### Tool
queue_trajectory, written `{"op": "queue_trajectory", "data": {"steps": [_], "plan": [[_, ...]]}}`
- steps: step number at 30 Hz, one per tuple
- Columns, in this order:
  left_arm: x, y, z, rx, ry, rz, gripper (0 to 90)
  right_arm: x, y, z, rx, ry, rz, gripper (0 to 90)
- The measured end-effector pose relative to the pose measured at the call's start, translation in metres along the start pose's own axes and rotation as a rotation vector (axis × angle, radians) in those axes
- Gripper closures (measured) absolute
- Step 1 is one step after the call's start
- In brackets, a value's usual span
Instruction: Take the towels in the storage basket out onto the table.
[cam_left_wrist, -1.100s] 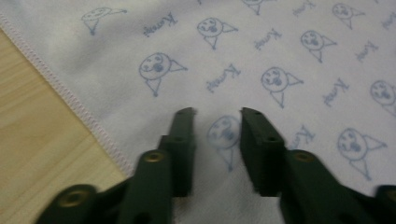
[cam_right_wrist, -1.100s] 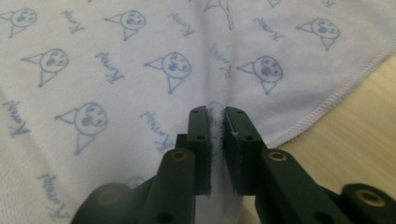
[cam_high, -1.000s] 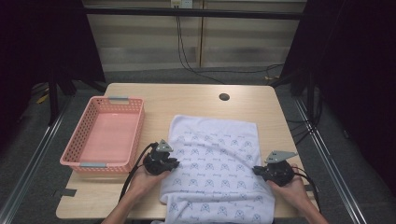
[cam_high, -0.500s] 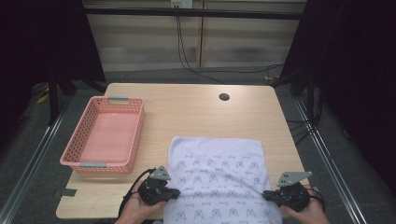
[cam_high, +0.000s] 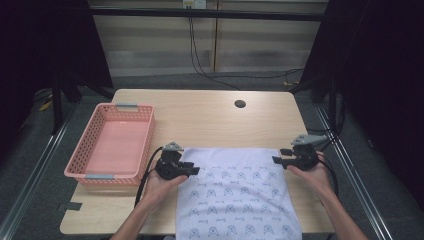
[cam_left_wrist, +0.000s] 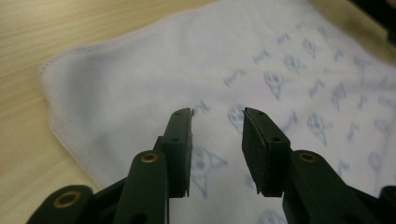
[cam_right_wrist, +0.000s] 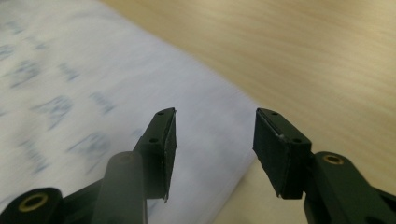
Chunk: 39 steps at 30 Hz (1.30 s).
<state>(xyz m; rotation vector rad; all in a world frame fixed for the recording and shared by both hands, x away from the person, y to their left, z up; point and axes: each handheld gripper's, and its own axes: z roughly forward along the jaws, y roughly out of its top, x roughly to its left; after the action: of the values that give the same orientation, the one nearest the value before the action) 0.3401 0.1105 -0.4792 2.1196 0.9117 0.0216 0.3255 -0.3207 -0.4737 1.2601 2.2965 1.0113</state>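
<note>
High view: pink basket (cam_high: 112, 145) beside cloth (cam_high: 235, 195).

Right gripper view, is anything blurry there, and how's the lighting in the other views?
Right gripper view: the cloth's print is smeared, jaws sharp. Left gripper view: cloth print soft, evenly lit. High view: table bright, surroundings dark.

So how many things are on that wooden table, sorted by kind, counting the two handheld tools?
White printed cloth: 1
Pink perforated plastic basket: 1
Black two-jaw grippers, left gripper and right gripper, both open above the cloth's far corners: 2
Total: 4
</note>
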Motion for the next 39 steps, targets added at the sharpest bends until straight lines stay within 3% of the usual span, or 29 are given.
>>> {"op": "queue_trajectory", "data": {"steps": [2,4,10,12,16,17,23,25,31,32,34,38,39], "plan": [[0.007,0.003,0.002,-0.019,-0.002,-0.019,62.3,-0.010,0.004,0.010,0.004,-0.003,0.014,46.9],[0.010,0.003,0.004,-0.008,0.042,-0.007,61.0,-0.017,0.005,0.022,0.022,-0.007,0.032,45.5],[0.016,-0.001,0.001,-0.010,0.087,-0.007,56.9,-0.014,0.000,0.040,0.057,-0.008,0.003,43.4],[0.019,-0.002,0.001,-0.023,0.095,-0.031,54.0,-0.012,-0.001,0.041,0.057,-0.005,-0.013,49.5],[0.022,-0.002,0.001,-0.020,0.126,-0.029,51.5,-0.009,-0.003,0.036,0.049,0.020,-0.013,77.0],[0.023,-0.002,0.001,-0.023,0.125,-0.033,50.6,-0.008,-0.004,0.035,0.053,0.016,-0.014,80.2],[0.030,0.003,0.009,-0.026,0.154,-0.029,46.9,-0.010,-0.010,0.027,0.052,0.022,-0.005,82.2],[0.035,0.004,0.011,-0.043,0.149,-0.031,49.5,-0.010,-0.010,0.025,0.056,0.020,0.002,82.2],[0.039,0.007,0.021,-0.012,0.141,-0.017,56.2,-0.010,-0.010,0.028,0.040,0.035,0.001,82.1],[0.038,0.008,0.022,-0.029,0.136,-0.028,59.1,-0.010,-0.009,0.027,0.032,0.043,0.005,82.1],[0.040,0.012,0.027,0.005,0.123,-0.005,68.3,-0.010,-0.008,0.027,0.027,0.048,0.009,82.2],[0.037,0.014,0.030,0.009,0.081,0.008,85.6,-0.009,-0.007,0.024,0.007,0.068,0.013,82.4],[0.035,0.015,0.028,0.001,0.072,0.017,86.2,-0.009,-0.006,0.023,0.004,0.075,0.010,82.5]]}}
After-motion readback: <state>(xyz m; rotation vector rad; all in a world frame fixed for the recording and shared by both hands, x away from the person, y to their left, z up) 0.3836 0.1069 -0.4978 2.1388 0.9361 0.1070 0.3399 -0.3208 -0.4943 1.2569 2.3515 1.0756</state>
